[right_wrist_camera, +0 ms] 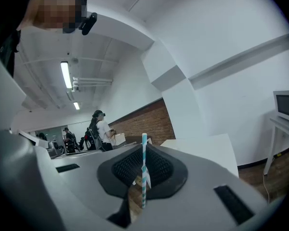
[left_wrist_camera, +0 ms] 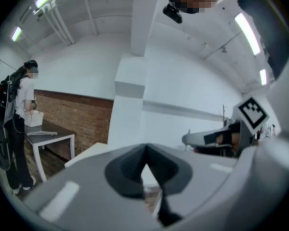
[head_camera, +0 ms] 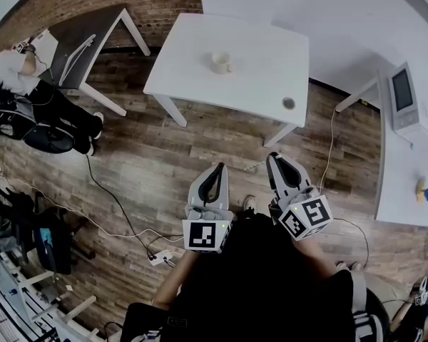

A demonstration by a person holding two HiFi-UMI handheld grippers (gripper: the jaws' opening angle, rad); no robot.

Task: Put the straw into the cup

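I'm seeing the white surface (head_camera: 260,55) standing well ahead of both grippers. My left gripper (head_camera: 217,171) is hovering with jaws together, gripping nothing. My right gripper (head_camera: 278,161) is pinching the striped straw (right_wrist_camera: 144,167) upright between its jaws. The cup (head_camera: 220,63) is sitting on the surface, well apart from the straw.

The two are held out ahead, side by side and slightly apart. The left tongs (head_camera: 218,168) sit about level, jaws closed together with nothing between them. The right tongs (head_camera: 274,158) (tipped just slightly downward) are clamped on a striped straw (right_wrist_camera: 144,170), which stands upright between the pads.
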